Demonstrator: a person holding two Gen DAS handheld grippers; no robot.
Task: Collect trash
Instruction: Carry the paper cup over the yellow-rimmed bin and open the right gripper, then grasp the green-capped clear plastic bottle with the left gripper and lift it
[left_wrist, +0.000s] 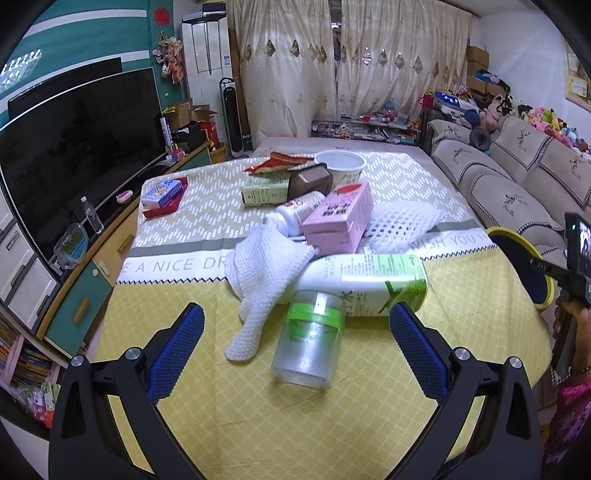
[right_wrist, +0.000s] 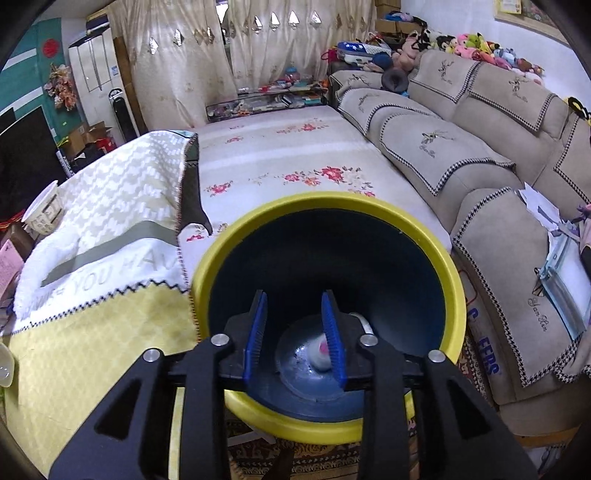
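Observation:
In the left wrist view my left gripper (left_wrist: 295, 319) is open, its blue pads on either side of a clear plastic jar with a green band (left_wrist: 308, 339) lying on the yellow tablecloth (left_wrist: 229, 406). Behind the jar lie a white bottle with a green label (left_wrist: 369, 280), a white cloth (left_wrist: 264, 273), a pink box (left_wrist: 338, 218) and more packaging. In the right wrist view my right gripper (right_wrist: 295, 321) is open and empty over the mouth of a yellow-rimmed blue bin (right_wrist: 456, 295). A small white item (right_wrist: 319, 350) lies at the bin's bottom.
A white bowl (left_wrist: 340, 164), a dark bottle (left_wrist: 308, 181), a red packet (left_wrist: 280, 162) and a blue tissue pack (left_wrist: 162, 192) lie farther back on the table. A TV (left_wrist: 74, 147) stands left, a sofa (right_wrist: 461, 147) right. The bin's rim shows at the table's right edge (left_wrist: 517, 240).

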